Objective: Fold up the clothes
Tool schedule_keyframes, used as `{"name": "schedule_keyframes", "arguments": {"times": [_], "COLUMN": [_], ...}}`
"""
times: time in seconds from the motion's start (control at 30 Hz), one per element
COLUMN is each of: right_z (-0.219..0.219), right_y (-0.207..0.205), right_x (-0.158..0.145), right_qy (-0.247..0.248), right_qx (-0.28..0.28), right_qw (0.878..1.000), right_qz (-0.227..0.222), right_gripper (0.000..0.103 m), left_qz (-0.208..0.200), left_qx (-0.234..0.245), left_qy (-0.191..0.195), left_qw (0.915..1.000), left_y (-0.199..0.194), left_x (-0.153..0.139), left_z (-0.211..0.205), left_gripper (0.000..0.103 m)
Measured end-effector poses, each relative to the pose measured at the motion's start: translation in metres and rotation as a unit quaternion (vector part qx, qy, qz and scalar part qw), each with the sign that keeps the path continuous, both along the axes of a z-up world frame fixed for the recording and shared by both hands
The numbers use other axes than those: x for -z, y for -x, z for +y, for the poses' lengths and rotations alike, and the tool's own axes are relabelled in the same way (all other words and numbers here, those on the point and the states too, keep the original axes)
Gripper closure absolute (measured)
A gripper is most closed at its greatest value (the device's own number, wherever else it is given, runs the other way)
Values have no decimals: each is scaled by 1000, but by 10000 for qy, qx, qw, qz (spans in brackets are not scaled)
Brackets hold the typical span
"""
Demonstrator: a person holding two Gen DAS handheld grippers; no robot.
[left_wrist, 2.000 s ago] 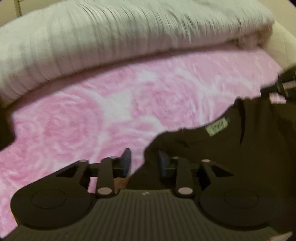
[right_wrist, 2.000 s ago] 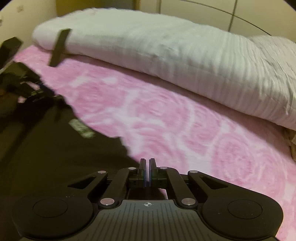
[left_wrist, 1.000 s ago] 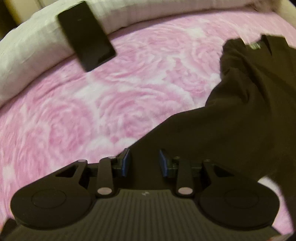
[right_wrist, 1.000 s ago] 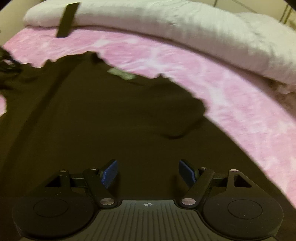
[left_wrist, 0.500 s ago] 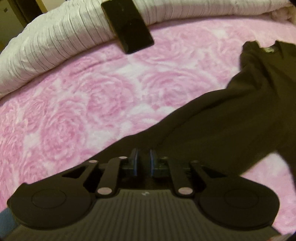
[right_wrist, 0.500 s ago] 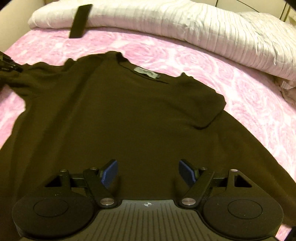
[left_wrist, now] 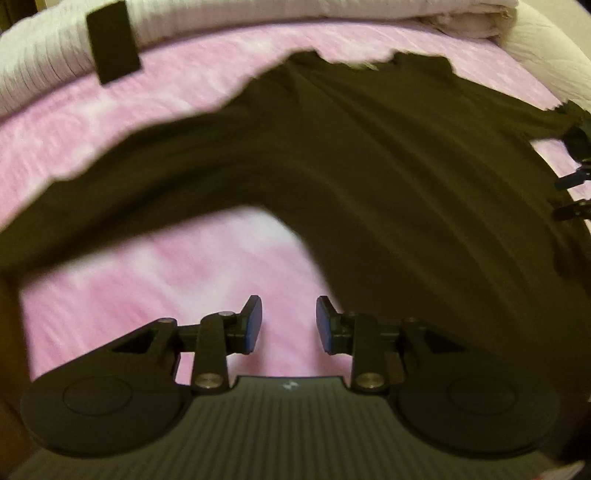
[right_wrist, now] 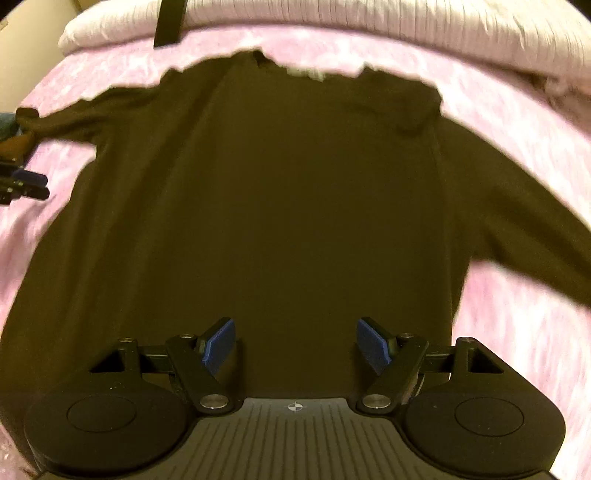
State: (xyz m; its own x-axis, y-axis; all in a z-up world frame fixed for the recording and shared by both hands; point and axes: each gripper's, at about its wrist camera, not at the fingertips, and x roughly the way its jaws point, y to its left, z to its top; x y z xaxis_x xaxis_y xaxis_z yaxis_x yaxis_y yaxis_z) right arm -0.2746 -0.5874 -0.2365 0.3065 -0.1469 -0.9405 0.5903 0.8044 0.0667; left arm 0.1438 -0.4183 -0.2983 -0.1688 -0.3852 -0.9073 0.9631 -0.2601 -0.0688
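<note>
A dark long-sleeved top [right_wrist: 280,192] lies spread flat on the pink rose-patterned bedspread [right_wrist: 517,122], collar with a pale label [right_wrist: 306,74] at the far side and both sleeves stretched out. In the left wrist view the top [left_wrist: 388,155] fills the right side, with its left sleeve [left_wrist: 110,199] arching across. My left gripper [left_wrist: 289,325] is open and empty over bare bedspread under that sleeve. My right gripper [right_wrist: 295,347] is open wide and empty above the top's lower body. The left gripper also shows at the left edge of the right wrist view [right_wrist: 26,184].
A white striped duvet [left_wrist: 55,48] is rolled along the far side of the bed, also in the right wrist view [right_wrist: 406,26]. A black phone [left_wrist: 112,46] leans on it at the left. Pink bedspread [left_wrist: 184,273] surrounds the top.
My left gripper was shut on the sleeve half a second ago; it has opened, let the sleeve go and pulled back. My right gripper stays open, now closer over the top's lower body.
</note>
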Motion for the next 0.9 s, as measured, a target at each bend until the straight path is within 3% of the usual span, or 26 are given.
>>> {"name": "schedule_keyframes", "arguments": {"times": [0.1,0.2,0.43,0.57,0.8,0.9], "right_z": [15,28,50,71,102,109], "right_y": [25,49,89,101,136,147], "right_x": [9,8,-29,-43,-28,-31], "right_qy": [-209,-256,-354,-465,-650,-781], "right_qx": [-55,-149,211,116,266,483], "right_qw": [9995,9992,9992,9989,9962,9933], "right_qz": [243,277,19,19,510,707], "right_gripper": [29,29,29,29,29,29], "left_qz": [-186,-287,-311,-386,-399,-339], "left_qx": [10,-178,-780,-839,-766,-776], "left_qy": [-276,-317,-279,-530,-945,-1009], "left_qw": [9994,9989,9961,9943,9918,9913], "left_y": [28,44,81,101,109,107], "left_x": [10,1,-38,-37,-19,-33], "left_z": [34,63,133,172,214,221], "left_gripper": [75,75,63,61,61,61]}}
